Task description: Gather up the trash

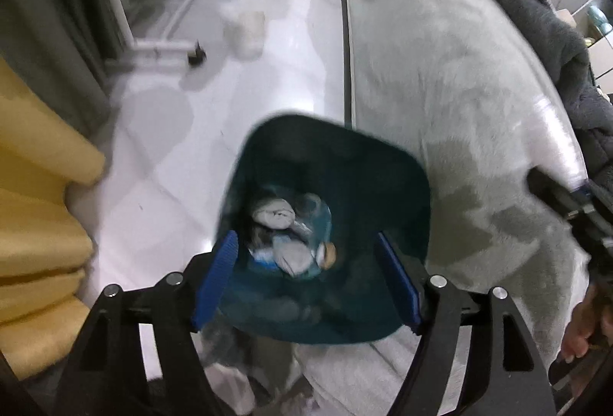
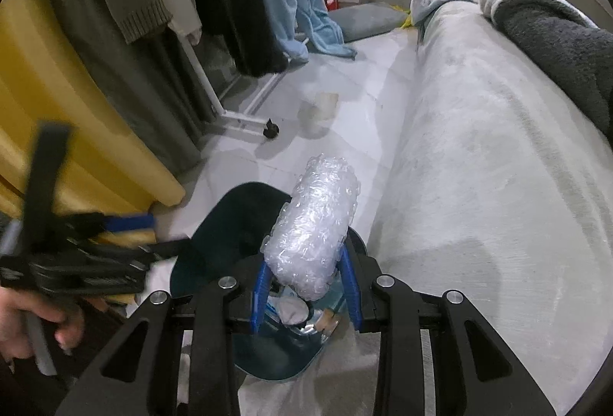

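Observation:
A dark teal trash bin stands on the floor beside the bed. It holds crumpled tissue and wrappers. My left gripper hangs over the bin's mouth, open, with nothing between its blue pads. In the right wrist view my right gripper is shut on a roll of bubble wrap, held just above the same bin. The left gripper shows blurred at the left of that view, in a person's hand.
A clear plastic cup lies on the white floor farther off. A clothes rack's wheeled foot stands left of it. Yellow fabric hangs at the left. The bed with a pale grey blanket fills the right.

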Demonstrator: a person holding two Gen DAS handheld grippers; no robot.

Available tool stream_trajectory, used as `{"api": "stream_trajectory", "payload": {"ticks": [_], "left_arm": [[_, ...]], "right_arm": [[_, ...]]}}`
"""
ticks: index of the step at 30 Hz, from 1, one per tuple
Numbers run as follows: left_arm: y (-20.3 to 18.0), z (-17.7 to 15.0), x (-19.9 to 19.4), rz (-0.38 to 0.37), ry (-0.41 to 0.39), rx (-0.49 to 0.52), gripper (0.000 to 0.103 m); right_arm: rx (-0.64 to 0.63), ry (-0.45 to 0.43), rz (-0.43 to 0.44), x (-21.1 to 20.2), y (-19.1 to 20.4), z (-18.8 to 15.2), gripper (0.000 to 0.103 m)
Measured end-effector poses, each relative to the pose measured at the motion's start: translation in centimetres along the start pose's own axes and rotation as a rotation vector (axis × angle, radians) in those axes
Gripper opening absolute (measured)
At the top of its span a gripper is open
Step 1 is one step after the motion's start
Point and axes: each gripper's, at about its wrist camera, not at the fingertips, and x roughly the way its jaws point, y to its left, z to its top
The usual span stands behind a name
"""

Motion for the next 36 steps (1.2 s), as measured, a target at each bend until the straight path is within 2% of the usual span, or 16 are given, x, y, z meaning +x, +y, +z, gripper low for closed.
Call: {"api": "stream_trajectory", "payload": {"ticks": [5, 9, 14, 18, 21, 28, 29, 33, 36], "left_arm": [[-0.4, 0.5, -3.7, 0.012, -0.157, 0.033, 0.088], [-1.1, 0.7, -6.0, 0.015, -0.262, 0.075, 0.092], [-2.3, 0.5, -8.5, 0.002, -0.371, 0.125, 0.096], [-3.5, -0.2, -11.0, -0.012, -0.456, 0.185, 0.097], [-4.4, -1.0, -12.7, -0.028, -0.515, 0.223, 0.098], [-5.3, -2.7, -15.9, -0.044, -0.601, 0.223, 0.099], [-5.4, -3.0, -16.3, -0.045, -0.612, 0.224, 0.099], [-6.7, -4.1, -17.7, -0.019, -0.643, 0.237, 0.100], [-8.1, -5.3, -18.6, -0.018, -0.677, 0.274, 0.100]], "right_arm": [[-0.008, 0.050, -0.005, 2.3, 0.3, -0.3, 0.033], [-0.027, 0.093, -0.009, 4.2, 1.3, -0.8, 0.035], [-0.039, 0.133, -0.035, 6.1, 1.7, -1.0, 0.059], [-0.036, 0.113, -0.034, 5.7, 2.2, -0.3, 0.078], [-0.032, 0.074, -0.046, 4.0, 2.1, 0.7, 0.086], [0.027, -0.031, -0.072, -1.4, 0.1, 0.7, 0.093], [0.016, -0.058, -0.099, -3.0, -0.2, 0.4, 0.097], [-0.018, -0.149, -0.156, -7.5, -0.2, 0.0, 0.099], [0.038, -0.245, -0.186, -12.3, -0.8, -1.4, 0.099]]}}
